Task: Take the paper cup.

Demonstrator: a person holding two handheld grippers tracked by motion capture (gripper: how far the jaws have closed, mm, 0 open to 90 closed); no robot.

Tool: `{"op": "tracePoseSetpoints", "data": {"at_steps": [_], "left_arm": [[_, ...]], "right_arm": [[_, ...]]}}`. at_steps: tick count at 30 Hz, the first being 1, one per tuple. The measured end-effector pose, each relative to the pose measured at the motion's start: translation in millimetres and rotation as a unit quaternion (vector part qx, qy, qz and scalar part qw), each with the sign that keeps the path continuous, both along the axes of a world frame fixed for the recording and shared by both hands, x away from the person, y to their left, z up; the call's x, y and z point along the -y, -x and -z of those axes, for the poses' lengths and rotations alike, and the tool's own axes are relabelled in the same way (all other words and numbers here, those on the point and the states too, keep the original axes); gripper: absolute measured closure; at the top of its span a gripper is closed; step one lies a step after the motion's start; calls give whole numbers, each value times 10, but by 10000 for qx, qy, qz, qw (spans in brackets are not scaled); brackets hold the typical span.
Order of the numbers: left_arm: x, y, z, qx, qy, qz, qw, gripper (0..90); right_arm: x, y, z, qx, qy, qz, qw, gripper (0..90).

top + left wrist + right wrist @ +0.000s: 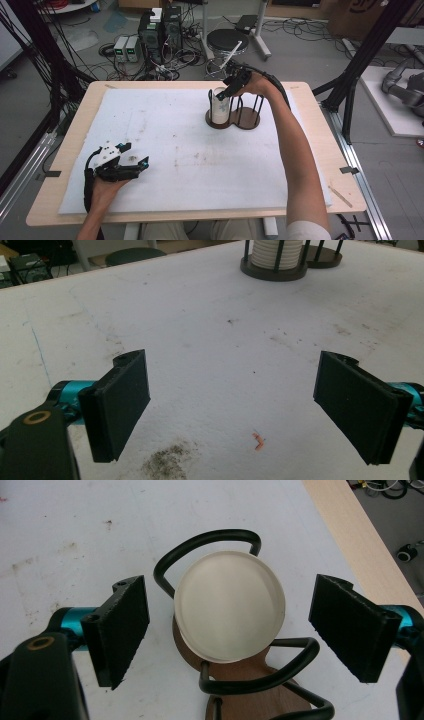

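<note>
White coasters [229, 611] sit stacked in the wire holder [207, 539] at the desk's far side; right gripper [229, 625] fingers, released, straddle them and may snag the wire if closed off-centre, while the left gripper [231, 402] is also released.

no readable text, label or number anywhere.

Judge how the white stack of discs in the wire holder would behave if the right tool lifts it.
The stack of discs looks rigid and smooth, so probably slippery. Being separate discs, it may shift or shed lower ones. The wire holder should stop tipping.
</note>
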State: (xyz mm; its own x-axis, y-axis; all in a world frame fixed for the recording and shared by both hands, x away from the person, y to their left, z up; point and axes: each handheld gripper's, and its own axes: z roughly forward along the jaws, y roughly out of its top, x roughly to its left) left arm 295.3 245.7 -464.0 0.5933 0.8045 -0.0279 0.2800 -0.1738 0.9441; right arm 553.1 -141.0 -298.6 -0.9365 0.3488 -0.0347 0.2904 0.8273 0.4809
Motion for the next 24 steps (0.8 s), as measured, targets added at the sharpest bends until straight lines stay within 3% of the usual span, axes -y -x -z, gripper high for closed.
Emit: {"op": "tracePoseSetpoints", "data": {"at_steps": [2, 5, 12, 18, 24], "left_arm": [[0, -1, 0, -4, 0, 0, 10000, 146], [0, 0, 0, -4, -4, -1, 10000, 146], [3, -1, 0, 9, -8, 16, 10000, 146], [3, -1, 0, -4, -10, 9, 10000, 146], [5, -4, 0, -3, -23, 13, 10000, 146]], "right_arm": [[-12, 5, 2, -17, 21, 43, 10000, 174], [-24, 0, -3, -16, 46, -42, 10000, 256], [-55, -12, 43, -69, 178, 30, 9998, 250], [-68, -16, 44, -50, 228, -15, 9997, 355], [-56, -14, 32, -68, 237, 0, 9997, 370]]}}
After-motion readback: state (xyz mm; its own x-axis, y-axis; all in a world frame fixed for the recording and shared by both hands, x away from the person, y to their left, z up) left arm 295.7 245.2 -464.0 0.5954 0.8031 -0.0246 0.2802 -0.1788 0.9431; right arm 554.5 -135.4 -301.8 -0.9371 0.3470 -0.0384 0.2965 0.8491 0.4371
